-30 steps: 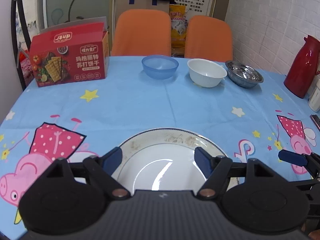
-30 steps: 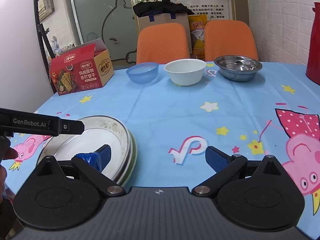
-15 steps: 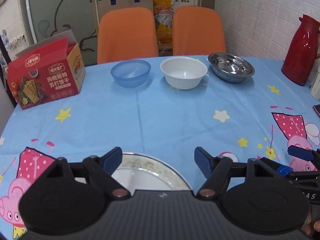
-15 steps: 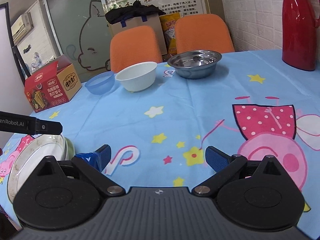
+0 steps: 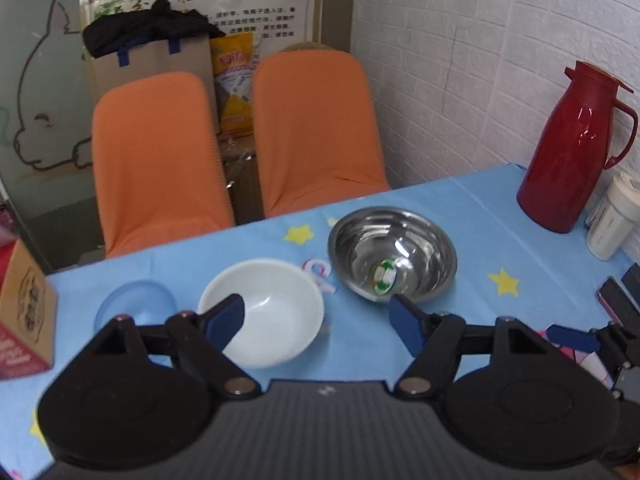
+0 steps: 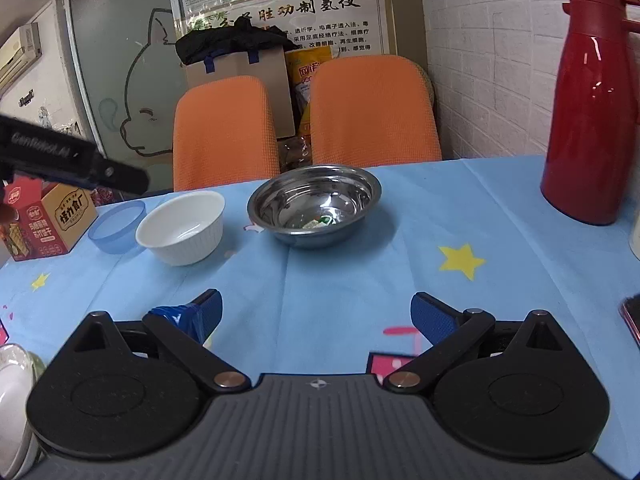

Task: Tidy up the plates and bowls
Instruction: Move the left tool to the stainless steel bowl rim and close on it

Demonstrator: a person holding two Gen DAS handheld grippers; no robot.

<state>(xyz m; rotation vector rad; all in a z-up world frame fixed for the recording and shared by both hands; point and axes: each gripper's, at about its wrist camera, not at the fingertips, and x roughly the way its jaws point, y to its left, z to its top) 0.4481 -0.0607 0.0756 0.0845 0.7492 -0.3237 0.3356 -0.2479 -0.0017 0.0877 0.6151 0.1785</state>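
Right now I am holding my left gripper [image 5: 320, 322] with its jaws spread wide and nothing between them, hovering over the blue tablecloth [image 5: 472, 216]. Its left blue pad [image 5: 224, 318] is overlapping the near rim of the white bowl [image 5: 262, 310], while the steel bowl [image 5: 392, 254] is lying just beyond its right pad. The blue bowl [image 5: 134, 304] is sitting beside the white one, on its left. I am keeping my right gripper [image 6: 316, 314] spread wide too, gripping nothing, low above the cloth. From there the steel bowl [image 6: 314, 204] is sitting straight ahead, well apart from the pads, with the white bowl [image 6: 182, 228] and blue bowl [image 6: 118, 228] lined up to its left. Stacked plates [image 6: 16, 392] are showing at my lower left edge.
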